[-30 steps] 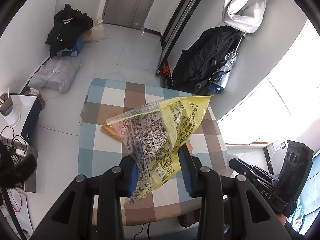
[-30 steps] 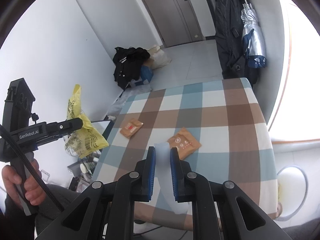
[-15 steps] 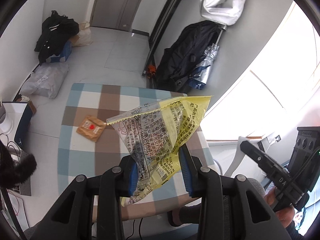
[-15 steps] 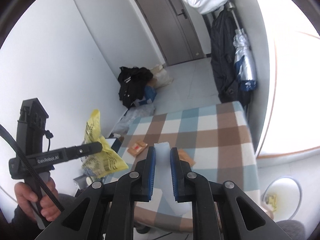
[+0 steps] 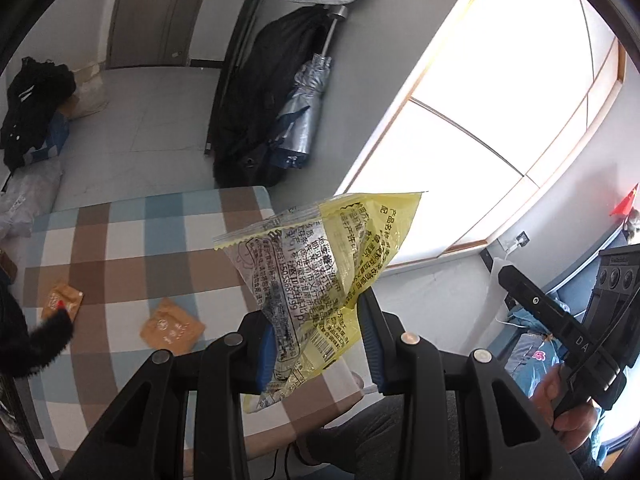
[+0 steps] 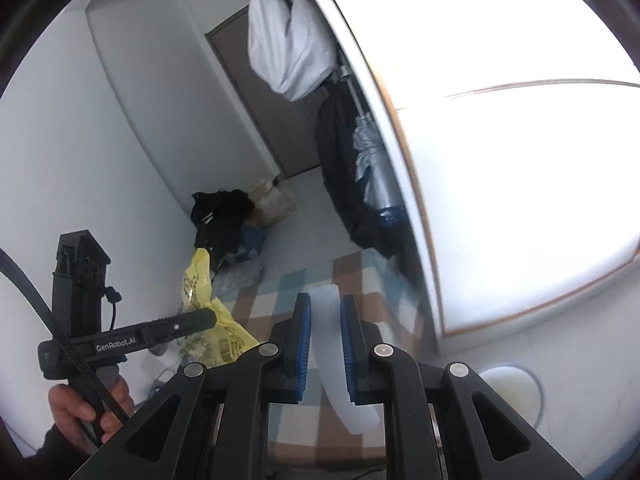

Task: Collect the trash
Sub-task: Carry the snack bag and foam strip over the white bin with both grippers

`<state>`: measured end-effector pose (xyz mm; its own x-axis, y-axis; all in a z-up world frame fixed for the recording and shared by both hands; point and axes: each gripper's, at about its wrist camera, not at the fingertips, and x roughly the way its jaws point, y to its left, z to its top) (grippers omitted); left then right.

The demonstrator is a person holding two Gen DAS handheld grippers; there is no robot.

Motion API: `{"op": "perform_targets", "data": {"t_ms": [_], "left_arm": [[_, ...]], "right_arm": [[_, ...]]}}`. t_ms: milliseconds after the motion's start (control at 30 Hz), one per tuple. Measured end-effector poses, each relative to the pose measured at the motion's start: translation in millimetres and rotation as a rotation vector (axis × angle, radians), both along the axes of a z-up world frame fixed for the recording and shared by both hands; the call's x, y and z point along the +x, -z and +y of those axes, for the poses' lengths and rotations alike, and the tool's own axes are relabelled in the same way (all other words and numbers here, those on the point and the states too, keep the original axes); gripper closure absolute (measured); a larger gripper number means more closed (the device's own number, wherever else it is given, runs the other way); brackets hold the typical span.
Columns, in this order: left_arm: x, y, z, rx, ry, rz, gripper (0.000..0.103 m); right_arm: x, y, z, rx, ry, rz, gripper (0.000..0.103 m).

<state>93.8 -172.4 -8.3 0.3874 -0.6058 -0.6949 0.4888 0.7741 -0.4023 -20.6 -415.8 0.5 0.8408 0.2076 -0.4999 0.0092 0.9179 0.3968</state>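
My left gripper [image 5: 318, 320] is shut on a crumpled yellow and clear snack bag [image 5: 324, 264], held up in the air above the near right corner of the checked table [image 5: 132, 232]. Two small orange packets lie on the cloth: one [image 5: 172, 328] near the front, another [image 5: 62, 300] at the left. My right gripper [image 6: 325, 308] is shut on a curved strip of translucent white plastic [image 6: 332, 340], lifted above the table's near side. The right wrist view also shows the left gripper [image 6: 188, 322] with the yellow bag [image 6: 200, 292] to the left.
A round white bin [image 6: 508, 388] stands on the floor to the right of the table. Dark coats and a folded silver umbrella [image 5: 304, 116] hang by the window wall. Black clothes and bags [image 5: 32, 108] lie on the floor near the door.
Both grippers have risen and swung right, away from the table toward the window side. Each keeps the same hold on its piece of trash.
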Motion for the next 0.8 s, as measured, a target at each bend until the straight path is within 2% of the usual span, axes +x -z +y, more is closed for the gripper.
{"op": "perform_targets", "data": {"t_ms": [167, 367, 467, 600, 800], "left_arm": [[6, 7, -46, 0.014, 0.077, 0.020, 0.071], [12, 31, -105, 0.043, 0.190, 0.066, 0.071], [15, 49, -133, 0.069, 0.245, 0.102, 0.071], [25, 81, -164, 0.074, 0.300, 0.207, 0.071], [27, 127, -205, 0.164, 0.372, 0.318, 0.071]], "right_arm": [[-13, 2, -53, 0.004, 0.101, 0.006, 0.089], [-19, 29, -108, 0.040, 0.196, 0.069, 0.089], [-18, 52, -128, 0.068, 0.230, 0.114, 0.089], [-16, 91, -151, 0.108, 0.263, 0.195, 0.089], [-8, 158, -175, 0.206, 0.293, 0.326, 0.089]]}}
